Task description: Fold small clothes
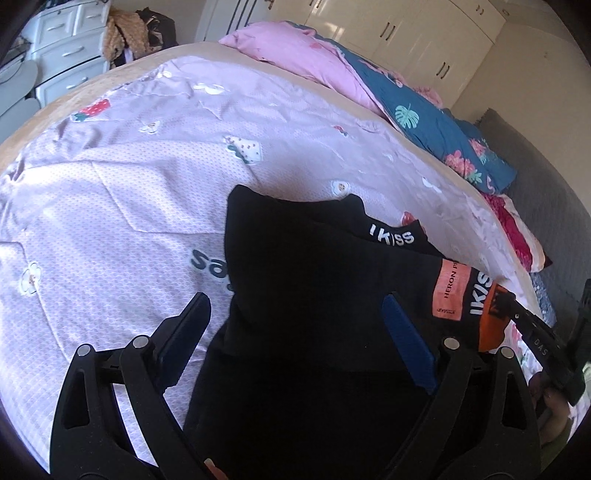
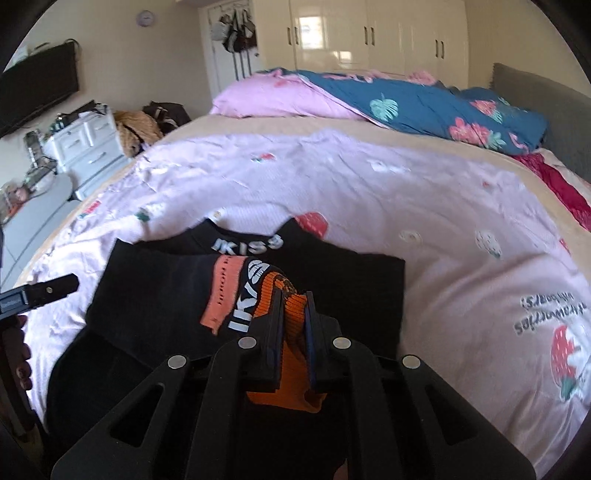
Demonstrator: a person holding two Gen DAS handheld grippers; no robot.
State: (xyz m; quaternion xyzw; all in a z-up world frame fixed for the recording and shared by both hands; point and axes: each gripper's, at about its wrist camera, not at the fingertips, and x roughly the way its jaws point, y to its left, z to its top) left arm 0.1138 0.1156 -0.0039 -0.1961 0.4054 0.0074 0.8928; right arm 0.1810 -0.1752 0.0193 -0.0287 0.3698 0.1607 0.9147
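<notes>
A small black garment [image 1: 306, 266] [image 2: 155, 295] with white "IKISS" lettering and an orange patch lies partly folded on the lilac strawberry-print bedsheet [image 1: 129, 177] [image 2: 443, 229]. My left gripper [image 1: 295, 306] is open, its jaws apart over the garment's left part, holding nothing. My right gripper [image 2: 294, 295] is shut on the garment's orange ribbed band [image 2: 291, 369], at its right side. The right gripper also shows in the left wrist view [image 1: 517, 314]. The left gripper shows at the left edge of the right wrist view [image 2: 70, 284].
A pink and blue floral quilt [image 2: 406, 103] is heaped at the far side of the bed. A white drawer unit [image 2: 88, 147] and piled clothes stand left of the bed. Cream wardrobes [image 2: 369, 33] line the back wall. A grey headboard [image 2: 535, 110] is at the right.
</notes>
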